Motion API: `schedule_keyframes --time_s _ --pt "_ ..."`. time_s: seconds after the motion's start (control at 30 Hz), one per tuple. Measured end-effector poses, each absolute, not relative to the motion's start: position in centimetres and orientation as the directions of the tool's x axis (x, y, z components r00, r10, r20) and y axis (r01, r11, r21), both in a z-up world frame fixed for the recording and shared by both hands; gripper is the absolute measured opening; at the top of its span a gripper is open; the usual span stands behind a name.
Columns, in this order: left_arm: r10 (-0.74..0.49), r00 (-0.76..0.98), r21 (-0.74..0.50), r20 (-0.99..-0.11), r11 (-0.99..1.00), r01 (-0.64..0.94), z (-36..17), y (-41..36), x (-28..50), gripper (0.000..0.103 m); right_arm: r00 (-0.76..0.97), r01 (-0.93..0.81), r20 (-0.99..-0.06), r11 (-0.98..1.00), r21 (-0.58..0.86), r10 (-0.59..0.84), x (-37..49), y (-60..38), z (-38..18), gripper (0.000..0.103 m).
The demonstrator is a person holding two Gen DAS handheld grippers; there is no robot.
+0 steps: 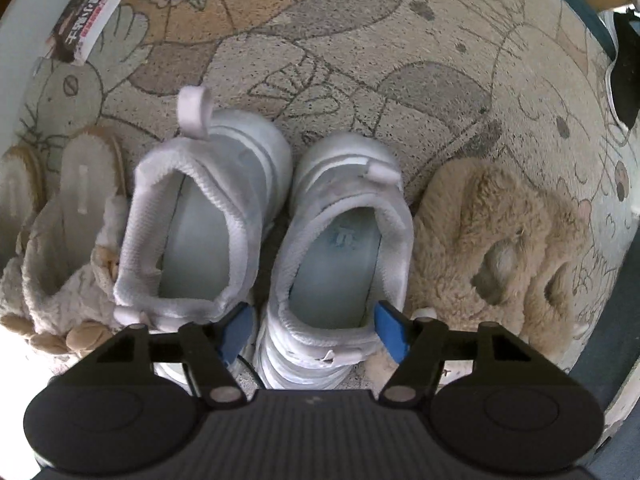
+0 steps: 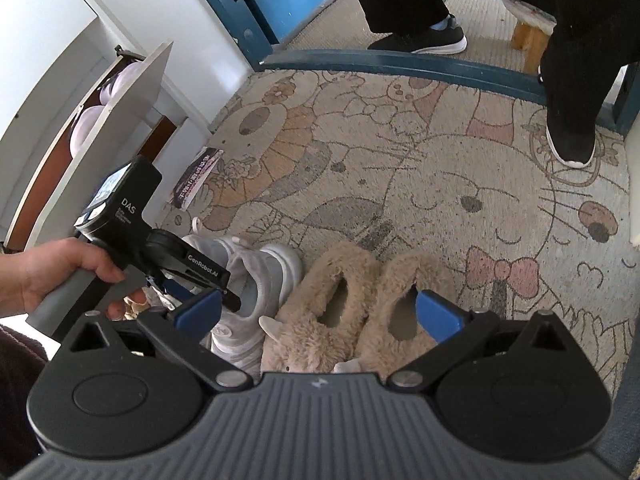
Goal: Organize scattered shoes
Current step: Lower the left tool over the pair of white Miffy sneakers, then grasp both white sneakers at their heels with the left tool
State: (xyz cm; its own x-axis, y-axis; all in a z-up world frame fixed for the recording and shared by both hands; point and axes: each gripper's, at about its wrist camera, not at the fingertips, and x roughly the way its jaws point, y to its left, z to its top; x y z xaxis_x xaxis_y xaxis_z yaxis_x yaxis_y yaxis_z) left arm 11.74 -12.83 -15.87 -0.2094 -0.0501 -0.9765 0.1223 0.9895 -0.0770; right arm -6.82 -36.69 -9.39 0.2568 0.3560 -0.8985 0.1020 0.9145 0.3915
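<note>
Two white sneakers stand side by side on the rug, the left one [image 1: 200,224] and the right one [image 1: 340,240]. My left gripper [image 1: 316,330] is open, its blue fingers on either side of the right sneaker's tongue end, not closed on it. A cream slipper [image 1: 76,240] lies left of the sneakers, and a second one shows partly at the far left edge [image 1: 16,196]. Two tan fuzzy slippers [image 2: 352,308] lie right of the sneakers; one shows in the left wrist view [image 1: 492,248]. My right gripper [image 2: 320,312] is open above the fuzzy slippers. The left gripper's body [image 2: 160,252] shows over the sneakers [image 2: 260,280].
A cartoon-patterned rug [image 2: 400,160] covers the floor. A magazine [image 1: 96,4] lies at the rug's left edge by a white shoe cabinet [image 2: 120,120] with its flap open. A person's black-shod feet [image 2: 568,136] stand at the blue door threshold [image 2: 400,64].
</note>
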Motion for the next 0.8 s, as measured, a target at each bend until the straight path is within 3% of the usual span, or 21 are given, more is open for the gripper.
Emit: schedule_keyframes --time_s 0.3,0.4,0.53,0.57,0.6,0.67,0.8 --pt "-0.050 -0.227 -0.084 -0.972 0.986 0.142 -17.1 -12.4 12.2 0.064 0.239 0.128 -0.904 0.911 0.392 0.355 -6.6 -37.5 -10.9 0.103" --pt "-0.067 -0.253 -0.096 -0.965 0.990 0.105 -18.5 -11.5 12.0 0.055 0.220 0.135 -0.910 0.912 0.386 0.353 -6.6 -37.3 -11.9 0.103" --pt "-0.058 -0.255 -0.091 -0.965 0.988 0.121 -18.8 -11.7 11.8 0.053 0.185 0.140 -0.918 0.915 0.378 0.351 -6.4 -36.7 -13.5 0.103" --pt "-0.048 -0.247 -0.084 -0.968 0.987 0.135 -18.8 -11.7 11.7 0.046 0.176 0.141 -0.920 0.916 0.376 0.351 -6.3 -36.5 -13.9 0.103" --pt "-0.036 -0.238 -0.071 -0.971 0.987 0.142 -18.8 -11.6 11.6 0.031 0.168 0.143 -0.922 0.916 0.374 0.350 -6.2 -36.4 -14.3 0.103" --pt "-0.011 -0.221 -0.045 -0.975 0.988 0.149 -18.9 -11.2 11.5 0.017 0.150 0.145 -0.925 0.918 0.370 0.349 -6.1 -36.0 -15.1 0.103" --pt "-0.038 -0.216 -0.060 -0.976 0.993 0.100 -18.5 -10.3 11.4 0.011 0.117 0.117 -0.923 0.918 0.380 0.367 -5.9 -34.6 -16.4 0.103"
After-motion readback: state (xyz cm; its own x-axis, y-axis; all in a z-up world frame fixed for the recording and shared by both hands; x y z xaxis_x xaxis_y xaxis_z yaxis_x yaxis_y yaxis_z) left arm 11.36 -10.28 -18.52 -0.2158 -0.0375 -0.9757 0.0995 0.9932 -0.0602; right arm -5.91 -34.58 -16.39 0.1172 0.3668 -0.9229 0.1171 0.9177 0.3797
